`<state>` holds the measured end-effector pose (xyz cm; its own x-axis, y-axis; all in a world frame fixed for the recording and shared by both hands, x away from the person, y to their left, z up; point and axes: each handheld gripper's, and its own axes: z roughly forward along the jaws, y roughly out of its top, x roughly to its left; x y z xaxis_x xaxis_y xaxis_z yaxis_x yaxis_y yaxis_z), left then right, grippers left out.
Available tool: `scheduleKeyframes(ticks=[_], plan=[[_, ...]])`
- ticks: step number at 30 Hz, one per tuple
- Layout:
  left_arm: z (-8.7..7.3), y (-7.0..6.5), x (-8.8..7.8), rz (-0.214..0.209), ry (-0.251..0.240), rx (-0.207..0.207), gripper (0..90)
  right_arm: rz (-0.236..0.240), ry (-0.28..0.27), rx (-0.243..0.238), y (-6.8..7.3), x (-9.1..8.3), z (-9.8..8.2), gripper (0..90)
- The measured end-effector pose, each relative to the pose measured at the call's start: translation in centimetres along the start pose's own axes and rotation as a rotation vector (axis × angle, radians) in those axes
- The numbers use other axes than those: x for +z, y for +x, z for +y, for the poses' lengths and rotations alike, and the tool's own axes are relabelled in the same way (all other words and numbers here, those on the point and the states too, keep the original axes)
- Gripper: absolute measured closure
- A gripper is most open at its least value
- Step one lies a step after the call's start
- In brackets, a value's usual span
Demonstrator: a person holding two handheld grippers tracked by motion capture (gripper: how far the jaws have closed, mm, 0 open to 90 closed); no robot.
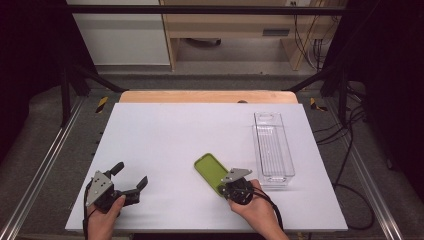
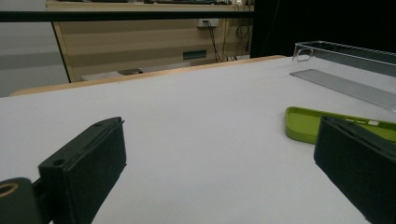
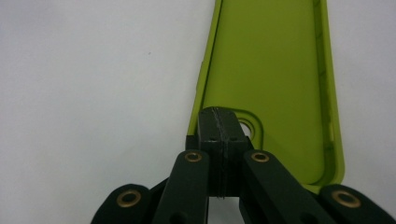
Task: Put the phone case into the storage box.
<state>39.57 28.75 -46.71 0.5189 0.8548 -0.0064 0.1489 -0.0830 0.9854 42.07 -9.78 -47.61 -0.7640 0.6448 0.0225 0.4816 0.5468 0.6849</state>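
**Right gripper pinches green phone case; left gripper idle and spread**

White table sheet point(image 1: 165, 145) over a wooden top, person's side at the bottom of the high view. Two hands come in from that edge, one gripper each.

Right gripper point(image 1: 226, 186): low over the near-right part of the sheet. In the right gripper view its jaws are pressed together, pads meeting on the near end of the green phone case point(image 3: 268, 65), right beside the camera cut-out. Whether the rim itself sits between the pads cannot be made out; the pads cover that spot. Right hand point(image 1: 260, 210) wrapped round the gripper body, cable trailing back to the table edge.

Green phone case point(image 1: 211, 171): open side up, long axis angled away to the left from the right gripper, roughly mid-table on the near half. In the left gripper view it shows as a low green tray point(image 2: 308, 123) lying on the sheet.

Left gripper point(image 1: 131, 181): near-left corner of the sheet, jaws spread wide, nothing between them. Left hand point(image 1: 105, 217) holds it from below. Well apart from the case.

Clear plastic bin point(image 1: 272, 150): long, narrow, upright, just right of the case and the right gripper, running away toward the far edge.
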Motion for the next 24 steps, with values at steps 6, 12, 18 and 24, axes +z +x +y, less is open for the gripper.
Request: scheduleKeyframes(ticks=[6, 12, 18, 24], plan=[[0.0, -0.1, 0.0, 0.001, 0.002, 0.006, 1.9, 0.016, 0.007, -0.010, 0.7, -0.7, -0.7, 90.0], [0.0, -0.1, -0.1, 0.000, 0.004, 0.009, 1.9, -0.010, -0.040, -0.005, 0.4, -1.2, -0.5, 73.5], [0.0, 0.0, 0.0, 0.001, 0.003, 0.006, 1.8, -0.083, -0.102, 0.012, 0.4, -1.8, -0.1, 33.3], [0.1, -0.2, 0.0, -0.001, 0.009, 0.020, 1.8, -0.111, -0.110, 0.058, 0.4, -1.7, -0.4, 6.5]])
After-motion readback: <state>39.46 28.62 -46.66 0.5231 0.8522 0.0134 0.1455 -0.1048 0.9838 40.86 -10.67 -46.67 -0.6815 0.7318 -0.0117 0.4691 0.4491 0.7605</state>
